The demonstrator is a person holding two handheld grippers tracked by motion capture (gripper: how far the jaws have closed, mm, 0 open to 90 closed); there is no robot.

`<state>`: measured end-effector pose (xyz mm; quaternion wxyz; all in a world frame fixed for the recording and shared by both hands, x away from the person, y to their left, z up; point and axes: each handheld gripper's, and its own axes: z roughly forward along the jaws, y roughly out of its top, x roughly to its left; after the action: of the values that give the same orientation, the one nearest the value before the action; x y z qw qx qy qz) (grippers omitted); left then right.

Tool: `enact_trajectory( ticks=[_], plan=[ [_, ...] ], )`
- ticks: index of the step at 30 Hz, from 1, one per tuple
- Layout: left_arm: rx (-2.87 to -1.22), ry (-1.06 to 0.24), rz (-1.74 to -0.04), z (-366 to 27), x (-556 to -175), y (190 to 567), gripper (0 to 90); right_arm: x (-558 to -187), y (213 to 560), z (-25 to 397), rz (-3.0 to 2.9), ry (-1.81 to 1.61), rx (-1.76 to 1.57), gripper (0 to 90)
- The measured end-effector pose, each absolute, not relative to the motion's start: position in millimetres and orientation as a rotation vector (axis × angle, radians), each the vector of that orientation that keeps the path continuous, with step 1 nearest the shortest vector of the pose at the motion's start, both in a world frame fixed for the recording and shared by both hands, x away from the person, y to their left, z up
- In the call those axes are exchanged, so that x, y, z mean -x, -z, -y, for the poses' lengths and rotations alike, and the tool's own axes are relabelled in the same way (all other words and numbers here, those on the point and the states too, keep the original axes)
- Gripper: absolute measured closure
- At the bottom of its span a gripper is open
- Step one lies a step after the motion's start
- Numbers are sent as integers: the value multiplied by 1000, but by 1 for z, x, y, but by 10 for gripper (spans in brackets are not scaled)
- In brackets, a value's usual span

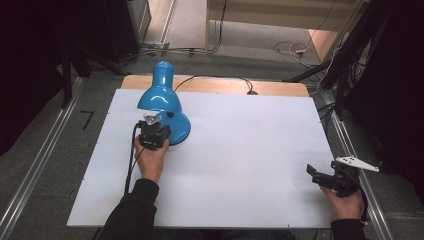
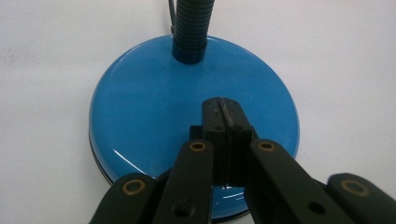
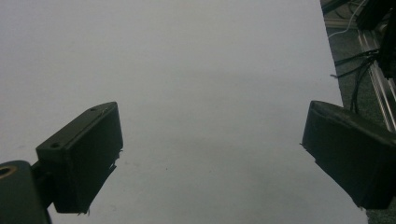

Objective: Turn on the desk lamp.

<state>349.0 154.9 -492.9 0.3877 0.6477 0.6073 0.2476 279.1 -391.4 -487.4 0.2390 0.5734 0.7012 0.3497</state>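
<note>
left gripper (image 2: 223, 112) pressed closed over the blue lamp base (image 2: 154, 116), near rim hidden; right gripper (image 3: 210, 154) spread wide

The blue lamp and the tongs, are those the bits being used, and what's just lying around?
In use:
blue lamp, its round base
left tongs, shut, over the base

Just there:
right tongs, open, above bare table
cables on the floor
</note>
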Motion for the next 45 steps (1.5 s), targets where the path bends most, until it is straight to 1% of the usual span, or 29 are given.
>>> enact_trajectory(
  ticks=[26, 45],
  plan=[
    [-1672, -653, -1542, -153, -347, 495, 900, -279, 488, 391, -1922, -955, -1568, 36],
    [-1650, -670, -1531, -153, -345, 497, 900, -279, 488, 391, -1924, -954, -1565, 36]
  ],
)
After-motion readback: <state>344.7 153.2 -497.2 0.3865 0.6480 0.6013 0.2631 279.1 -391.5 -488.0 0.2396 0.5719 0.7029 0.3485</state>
